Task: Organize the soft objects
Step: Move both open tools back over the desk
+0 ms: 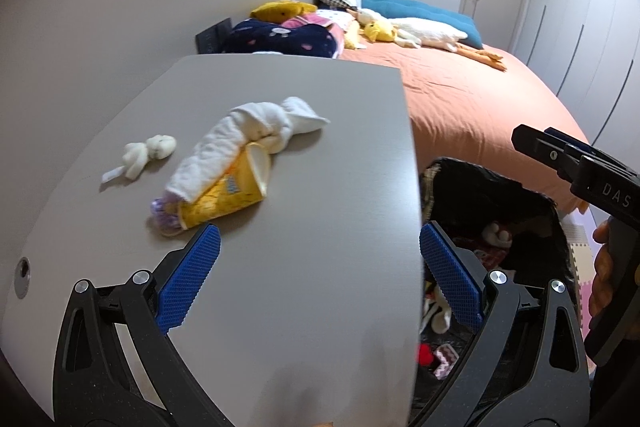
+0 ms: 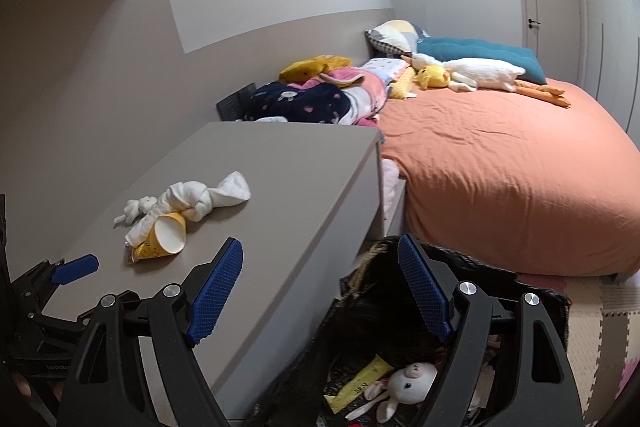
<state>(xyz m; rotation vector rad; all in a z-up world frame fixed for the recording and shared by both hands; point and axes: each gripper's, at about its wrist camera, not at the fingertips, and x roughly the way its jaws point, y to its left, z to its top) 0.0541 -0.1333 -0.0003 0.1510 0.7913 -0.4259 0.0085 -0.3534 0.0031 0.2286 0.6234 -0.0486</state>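
Observation:
On the grey table (image 1: pixel 320 147) lie a knotted white towel (image 1: pixel 256 131), a small white plush (image 1: pixel 148 151) and a tipped yellow paper cup (image 1: pixel 232 195). The towel partly drapes over the cup. My left gripper (image 1: pixel 320 229) stands open and empty over the table's near right edge, just short of the cup. My right gripper (image 2: pixel 320 241) is open and empty too. It hangs between the table (image 2: pixel 280 167) edge and a black mesh basket (image 2: pixel 372 299), which holds a white bunny plush (image 2: pixel 412 379). The towel (image 2: pixel 200 197) and cup (image 2: pixel 168 235) lie to its left.
A bed with an orange sheet (image 2: pixel 500 167) stands behind the table, with a white goose plush (image 2: pixel 480 73), a yellow duck plush (image 2: pixel 434 77) and piled blankets (image 2: pixel 312 99) on it. The basket (image 1: pixel 500 195) stands on the floor between table and bed. Foam mats (image 2: pixel 600 327) cover the floor.

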